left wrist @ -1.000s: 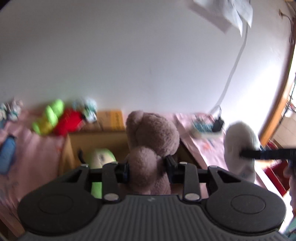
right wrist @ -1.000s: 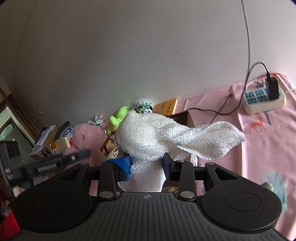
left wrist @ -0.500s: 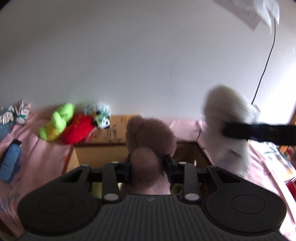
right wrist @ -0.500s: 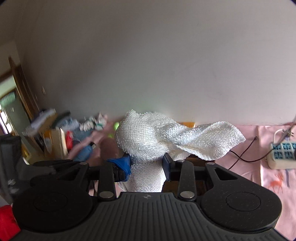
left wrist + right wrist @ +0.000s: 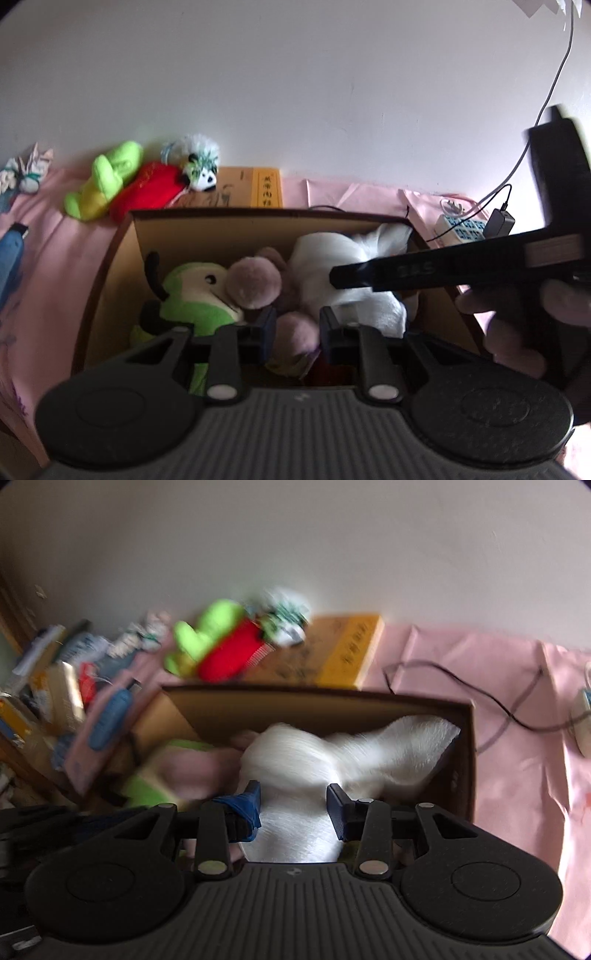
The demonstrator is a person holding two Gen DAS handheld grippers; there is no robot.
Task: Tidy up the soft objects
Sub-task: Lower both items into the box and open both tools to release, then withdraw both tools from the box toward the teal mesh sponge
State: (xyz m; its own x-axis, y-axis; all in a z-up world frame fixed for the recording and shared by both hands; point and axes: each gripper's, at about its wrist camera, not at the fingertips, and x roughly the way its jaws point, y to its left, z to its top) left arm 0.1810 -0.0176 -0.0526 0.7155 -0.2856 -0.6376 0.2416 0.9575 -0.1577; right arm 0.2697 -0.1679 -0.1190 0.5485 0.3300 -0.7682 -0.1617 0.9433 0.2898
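An open cardboard box (image 5: 258,215) (image 5: 468,760) sits on a pink sheet. A green plush (image 5: 195,295) lies inside it. My left gripper (image 5: 297,330) reaches into the box, its jaws closing on a limb of the brown teddy bear (image 5: 255,282), which rests against the green plush. My right gripper (image 5: 294,805) holds the white knitted cloth (image 5: 314,760) low in the box's right half; its jaws are opening, with the cloth still filling the gap between the pads. In the left wrist view the right gripper (image 5: 343,277) comes in from the right over the cloth (image 5: 347,258), held by a hand (image 5: 517,317).
Behind the box lie a green-yellow plush (image 5: 107,181), a red plush (image 5: 151,190), a small panda toy (image 5: 199,173) and a yellow book (image 5: 266,188). A power strip (image 5: 458,229) with cables is at the right. A blue item (image 5: 11,258) is at the left.
Both grippers have come down and tilted toward the box. The teddy and the white cloth, held in the air before, now sit inside it. The right gripper has moved in beside the left.
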